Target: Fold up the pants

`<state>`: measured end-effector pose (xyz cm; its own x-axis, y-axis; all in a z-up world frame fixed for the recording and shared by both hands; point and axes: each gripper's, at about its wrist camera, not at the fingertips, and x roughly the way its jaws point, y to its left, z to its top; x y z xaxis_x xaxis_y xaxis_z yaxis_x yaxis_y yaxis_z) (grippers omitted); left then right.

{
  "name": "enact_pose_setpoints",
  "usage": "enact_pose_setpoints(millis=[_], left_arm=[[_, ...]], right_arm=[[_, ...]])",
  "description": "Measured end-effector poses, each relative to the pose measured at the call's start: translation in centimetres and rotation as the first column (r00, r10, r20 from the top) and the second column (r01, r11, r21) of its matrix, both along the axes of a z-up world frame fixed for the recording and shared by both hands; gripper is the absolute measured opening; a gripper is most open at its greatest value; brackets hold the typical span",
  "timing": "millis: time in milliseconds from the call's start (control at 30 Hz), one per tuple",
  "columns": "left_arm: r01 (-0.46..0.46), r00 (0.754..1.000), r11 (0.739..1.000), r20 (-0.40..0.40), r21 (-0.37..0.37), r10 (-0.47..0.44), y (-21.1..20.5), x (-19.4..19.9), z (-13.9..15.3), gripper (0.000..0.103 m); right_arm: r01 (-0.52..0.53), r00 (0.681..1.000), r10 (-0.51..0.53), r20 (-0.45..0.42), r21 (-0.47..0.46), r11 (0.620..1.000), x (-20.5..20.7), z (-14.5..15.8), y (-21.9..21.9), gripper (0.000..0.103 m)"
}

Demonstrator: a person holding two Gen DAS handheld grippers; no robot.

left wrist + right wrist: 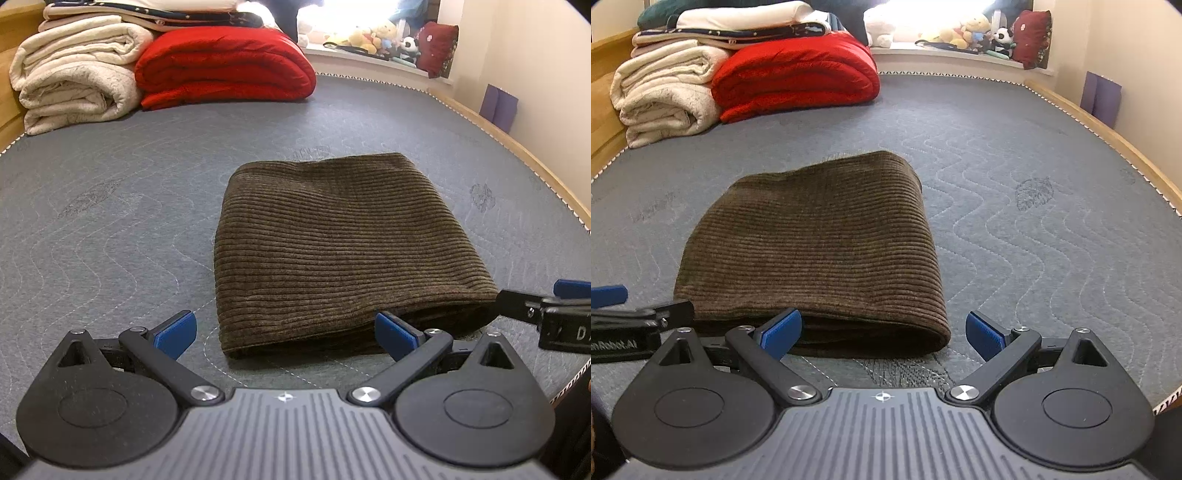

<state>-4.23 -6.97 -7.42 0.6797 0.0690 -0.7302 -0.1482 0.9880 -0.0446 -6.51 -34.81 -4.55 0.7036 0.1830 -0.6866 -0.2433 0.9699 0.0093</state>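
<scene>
Closest to the left camera, the left gripper [284, 334] is being held low over the bed with its blue fingers [176, 334] spread wide apart, and nothing is being gripped between them. Its right finger is sitting just at the near edge of the pants [343, 243]. In the right camera, the right gripper [882, 334] is also being held wide, with nothing in it. Its left finger [781, 332] is seen right at the open near edge of the pants [820, 240], but whether it is touching the cloth cannot be told.

The brown ribbed pants are lying folded into a thick, neat block on the grey quilted mattress [110, 221]. The block is resting flat, just in front of both grippers, between them.

Farther back, a red blanket [225, 62] is seen folded on the mattress. A cream blanket [74, 74] is stacked just beside it on the left, touching it. More folded cloth is piled on top of the two.

At the very back, soft toys [373, 37] are lined up on a ledge by a bright window, next to a dark red pillow [436, 48]. A wooden bed rail [517, 147] is running along the right side.
</scene>
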Motion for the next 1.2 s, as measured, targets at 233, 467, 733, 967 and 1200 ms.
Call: enact_pose_setpoints(millis=[233,467,733,967,1200], left_arm=[[0.002,1.0,1.0,-0.002,0.003,-0.002,-0.1,0.15,-0.14,0.103],[0.008,1.0,1.0,-0.002,0.008,-0.008,-0.3,0.21,-0.27,0.103],[0.009,1.0,1.0,-0.002,0.006,-0.009,-0.27,0.28,-0.33,0.103],[0.009,1.0,1.0,-0.001,0.005,-0.009,-0.29,0.29,-0.34,0.103],[0.009,1.0,1.0,-0.002,0.004,-0.009,-0.3,0.3,-0.35,0.103]], right_arm=[[-0.002,1.0,0.002,-0.001,0.014,1.0,0.0,0.05,-0.01,0.096],[-0.015,1.0,0.015,-0.003,0.016,1.0,0.05,0.1,0.13,0.096],[-0.019,1.0,0.019,-0.005,0.015,1.0,0.07,0.09,0.12,0.096],[-0.027,1.0,0.027,-0.006,0.013,1.0,0.1,-0.01,-0.09,0.096],[-0.026,1.0,0.026,-0.007,0.013,1.0,0.11,0.0,-0.03,0.096]])
